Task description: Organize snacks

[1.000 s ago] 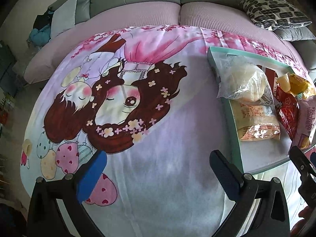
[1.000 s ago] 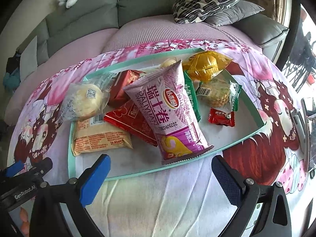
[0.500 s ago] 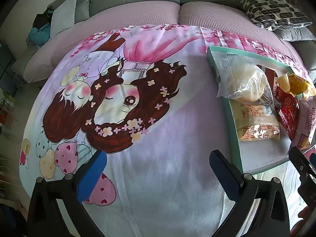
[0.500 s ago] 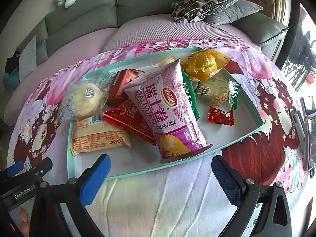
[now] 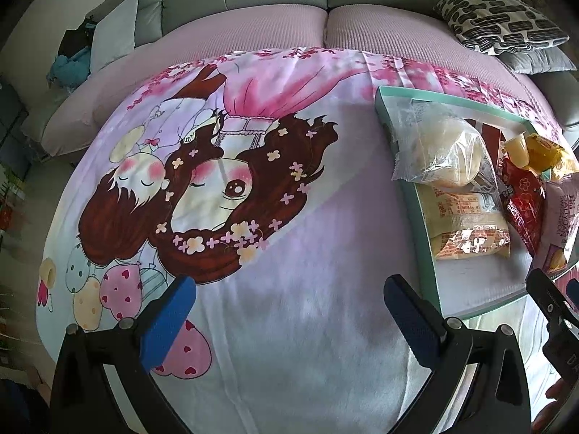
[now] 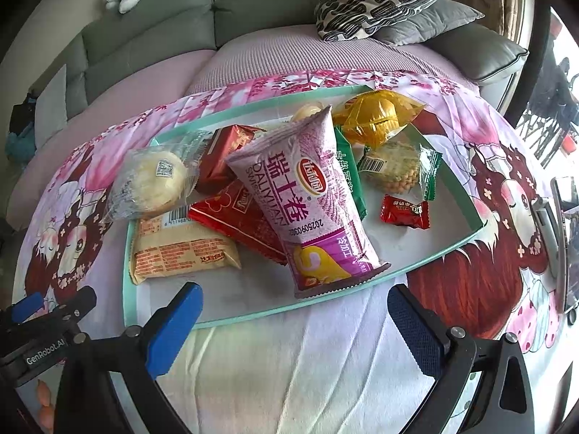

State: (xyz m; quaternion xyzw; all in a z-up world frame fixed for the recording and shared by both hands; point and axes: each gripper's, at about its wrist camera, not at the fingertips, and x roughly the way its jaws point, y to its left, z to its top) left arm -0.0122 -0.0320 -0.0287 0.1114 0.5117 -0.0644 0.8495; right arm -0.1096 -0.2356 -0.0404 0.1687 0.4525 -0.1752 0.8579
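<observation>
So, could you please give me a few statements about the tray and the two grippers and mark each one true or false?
1. Both the left gripper and the right gripper are open and hold nothing. True.
2. The purple Swiss roll pack lies on top of the other snacks in the tray. True.
3. The small red candy is tucked under the yellow-wrapped snack. False: it lies alone on bare tray floor, apart from it.
4. The bun in clear wrap sits at the tray's right end. False: in the right wrist view it is at the left end, overhanging the rim.
5. The tray rests on a cartoon-print blanket. True.
</observation>
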